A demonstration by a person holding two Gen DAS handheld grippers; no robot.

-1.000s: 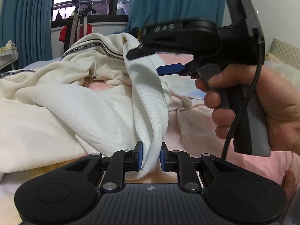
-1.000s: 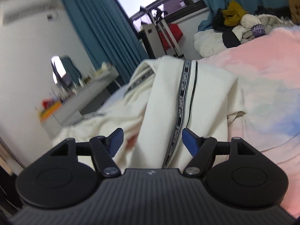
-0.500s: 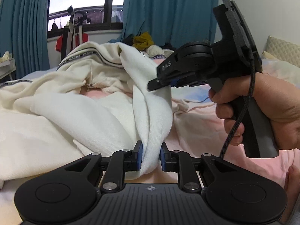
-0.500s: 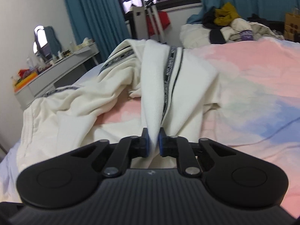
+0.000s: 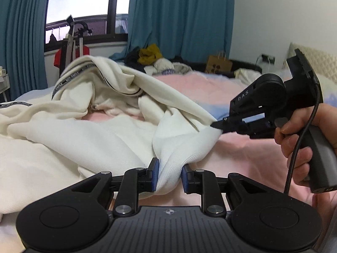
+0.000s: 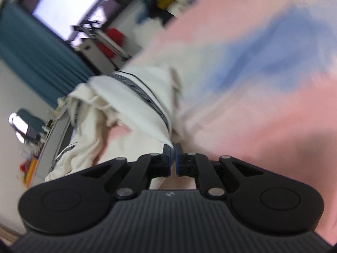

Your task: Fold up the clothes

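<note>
Left gripper (image 5: 168,177) pinches a bunched fold of the cream knit garment (image 5: 105,130); right gripper (image 5: 217,124) pinches its edge, stretched over the pink bed sheet (image 5: 242,154).

The garment (image 5: 101,126) lies on the bed (image 5: 242,158), spreading toward 10 o'clock. A clothes pile (image 5: 155,59) sits behind at 12; a paper bag (image 5: 219,64) at 1.

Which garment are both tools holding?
On the pink bedspread, nearest the cameras, sprawls the cream garment, pinched by the left tool and right tool. Unlike the far clothes pile, it has black lettered trim.
</note>
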